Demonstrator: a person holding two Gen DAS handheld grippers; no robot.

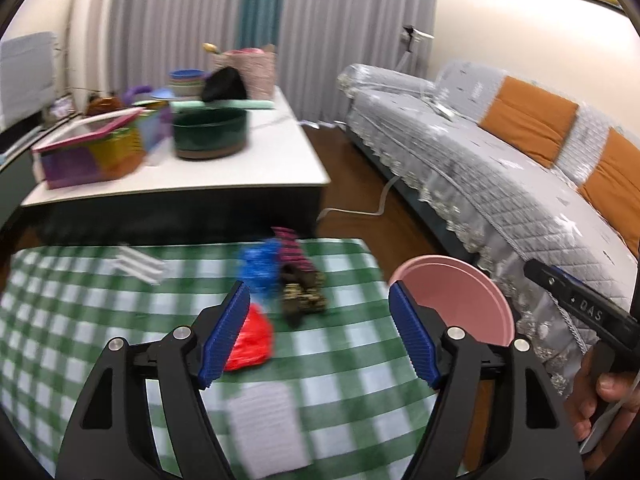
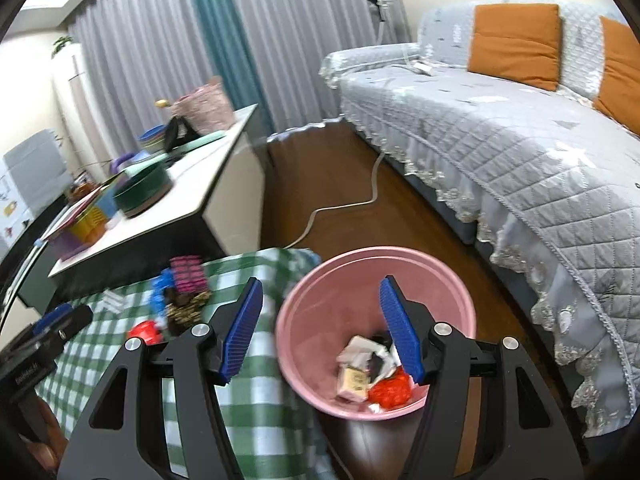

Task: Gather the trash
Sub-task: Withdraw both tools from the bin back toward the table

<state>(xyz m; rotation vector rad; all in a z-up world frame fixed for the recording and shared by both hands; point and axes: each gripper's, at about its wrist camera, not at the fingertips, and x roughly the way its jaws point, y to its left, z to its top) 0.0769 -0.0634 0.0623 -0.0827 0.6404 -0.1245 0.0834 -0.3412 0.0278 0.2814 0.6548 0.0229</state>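
Observation:
A pink bin (image 2: 372, 280) stands on the floor at the right edge of the green checked table (image 2: 256, 396); it holds crumpled paper, a small carton and red wrapper scraps (image 2: 390, 390). My right gripper (image 2: 320, 328) hangs open over the bin's near rim, nothing between its blue pads. My left gripper (image 1: 320, 336) is open above the table (image 1: 340, 364), empty. Just past its left pad lies a red wrapper (image 1: 252, 340). Beyond that sit a blue wrapper (image 1: 260, 264), a pink-striped packet (image 1: 294, 250) and a brown patterned packet (image 1: 302, 294). The bin (image 1: 456, 300) shows at the table's right.
A white low table (image 1: 192, 168) behind carries a dark green pot (image 1: 210, 132), coloured boxes and bowls. A grey quilted sofa (image 2: 500, 140) with orange cushions runs along the right. A white cable (image 2: 340, 204) lies on the wooden floor. A white card (image 1: 268, 428) rests on the checked cloth.

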